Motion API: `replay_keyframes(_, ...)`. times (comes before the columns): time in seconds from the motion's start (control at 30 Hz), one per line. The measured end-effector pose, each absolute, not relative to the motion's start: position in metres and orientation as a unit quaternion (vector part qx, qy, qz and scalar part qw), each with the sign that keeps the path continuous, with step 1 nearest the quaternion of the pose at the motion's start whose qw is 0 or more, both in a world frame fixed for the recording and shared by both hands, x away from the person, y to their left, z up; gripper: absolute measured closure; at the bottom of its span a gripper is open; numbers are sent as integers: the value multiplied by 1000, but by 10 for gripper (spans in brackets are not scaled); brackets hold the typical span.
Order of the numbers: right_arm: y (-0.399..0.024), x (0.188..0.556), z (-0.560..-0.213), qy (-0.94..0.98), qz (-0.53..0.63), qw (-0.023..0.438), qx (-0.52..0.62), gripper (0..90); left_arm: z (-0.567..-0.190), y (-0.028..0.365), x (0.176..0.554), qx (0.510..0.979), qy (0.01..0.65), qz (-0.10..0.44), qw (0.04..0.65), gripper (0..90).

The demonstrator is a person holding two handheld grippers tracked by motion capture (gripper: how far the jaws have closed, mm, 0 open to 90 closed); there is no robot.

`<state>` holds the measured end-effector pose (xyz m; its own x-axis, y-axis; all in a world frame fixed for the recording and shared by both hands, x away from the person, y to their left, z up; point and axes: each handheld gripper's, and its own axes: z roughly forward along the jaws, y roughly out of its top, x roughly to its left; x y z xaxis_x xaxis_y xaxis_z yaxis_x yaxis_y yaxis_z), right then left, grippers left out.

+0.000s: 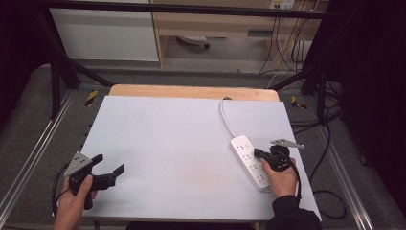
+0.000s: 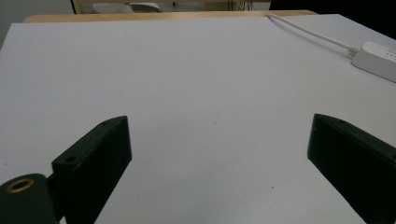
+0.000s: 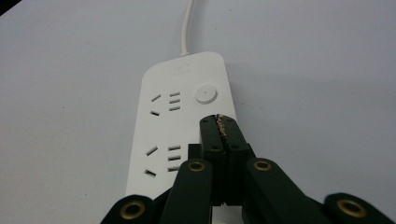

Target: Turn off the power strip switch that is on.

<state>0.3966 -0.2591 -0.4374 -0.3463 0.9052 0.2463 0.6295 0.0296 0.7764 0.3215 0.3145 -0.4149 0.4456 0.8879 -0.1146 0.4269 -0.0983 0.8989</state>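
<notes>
Risk is mostly on the right side. Right gripper (image 3: 223, 122) has jaws pressed together, nothing between them, tip hovering just short of the round button (image 3: 206, 94) on the white power strip (image 1: 250, 162). Can't tell if the tip touches the casing. The strip lies loose near the right edge of the surface (image 1: 163, 143), cord (image 1: 226, 116) running to the far edge. My guess: an off-centre or slanted push slides the strip or skids the tip onto the sockets. Left gripper (image 1: 106, 173), jaws wide and empty, sits well apart at the near left corner, bracing nothing.
</notes>
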Motion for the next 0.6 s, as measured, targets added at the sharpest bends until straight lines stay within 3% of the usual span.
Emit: replay_keyframes(0.6,-256,397,-437,703,423,167,546,900,-414,315,320,702,467,242,480,64)
